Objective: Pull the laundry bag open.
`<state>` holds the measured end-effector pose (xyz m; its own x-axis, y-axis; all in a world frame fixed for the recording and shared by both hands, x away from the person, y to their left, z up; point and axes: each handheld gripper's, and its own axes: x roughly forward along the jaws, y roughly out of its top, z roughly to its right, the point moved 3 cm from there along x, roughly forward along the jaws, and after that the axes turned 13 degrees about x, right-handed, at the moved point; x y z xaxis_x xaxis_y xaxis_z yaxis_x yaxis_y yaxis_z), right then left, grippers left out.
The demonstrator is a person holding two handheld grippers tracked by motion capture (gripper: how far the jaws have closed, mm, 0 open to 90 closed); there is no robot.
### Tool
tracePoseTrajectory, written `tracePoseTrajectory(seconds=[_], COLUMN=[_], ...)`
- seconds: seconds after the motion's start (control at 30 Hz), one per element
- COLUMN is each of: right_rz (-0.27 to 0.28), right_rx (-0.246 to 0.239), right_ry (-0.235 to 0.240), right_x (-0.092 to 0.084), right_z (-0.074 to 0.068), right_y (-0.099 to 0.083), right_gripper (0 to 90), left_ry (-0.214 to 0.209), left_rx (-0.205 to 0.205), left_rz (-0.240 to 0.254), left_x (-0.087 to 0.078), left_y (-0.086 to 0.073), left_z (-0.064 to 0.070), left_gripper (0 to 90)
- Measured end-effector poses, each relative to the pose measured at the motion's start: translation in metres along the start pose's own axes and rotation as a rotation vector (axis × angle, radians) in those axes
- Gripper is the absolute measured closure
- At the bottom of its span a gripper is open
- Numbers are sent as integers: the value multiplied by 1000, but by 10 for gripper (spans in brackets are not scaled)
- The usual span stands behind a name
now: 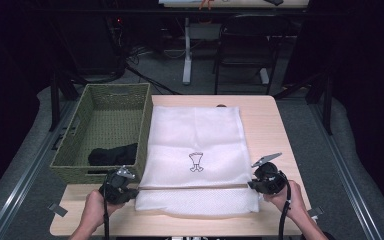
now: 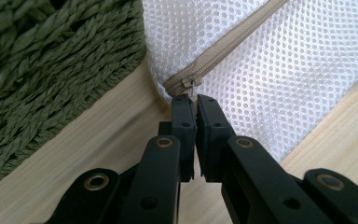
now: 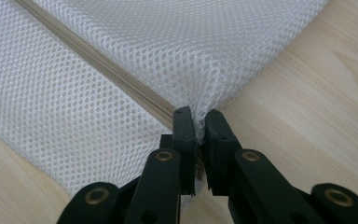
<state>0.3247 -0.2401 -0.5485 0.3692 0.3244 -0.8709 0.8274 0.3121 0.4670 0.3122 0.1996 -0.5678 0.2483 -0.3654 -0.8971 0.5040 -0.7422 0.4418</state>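
The white mesh bag (image 1: 195, 155) lies flat on the counter (image 1: 275, 130) just beside the basket (image 1: 105, 130), its long axis running away from the person, its zipper (image 1: 190, 188) crossing the near end from side to side. The left gripper (image 2: 195, 99) has its jaws pinched on the zipper pull (image 2: 192, 88) at the bag's left corner. The right gripper (image 3: 198, 114) has its jaws clamped on the mesh at the right corner.

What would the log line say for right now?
left gripper: shut on zipper pull | right gripper: shut on mesh bag corner | zipper: closed
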Motion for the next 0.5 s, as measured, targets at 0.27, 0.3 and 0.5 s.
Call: tracePoseTrajectory(seconds=[0.27, 0.3, 0.5], right_rz=[-21, -19, -39], right_rx=[53, 52, 40], right_ry=[27, 32, 15], right_x=[3, 3, 6], right_z=[0, 0, -2], right_y=[-1, -1, -3], right_gripper=[829, 825, 734], left_ry=[-20, -25, -72], left_rx=[-16, -10, -2], left_rz=[9, 6, 14], left_x=[0, 0, -1], left_y=[4, 4, 7], left_z=[0, 0, 5], left_gripper=[860, 854, 780])
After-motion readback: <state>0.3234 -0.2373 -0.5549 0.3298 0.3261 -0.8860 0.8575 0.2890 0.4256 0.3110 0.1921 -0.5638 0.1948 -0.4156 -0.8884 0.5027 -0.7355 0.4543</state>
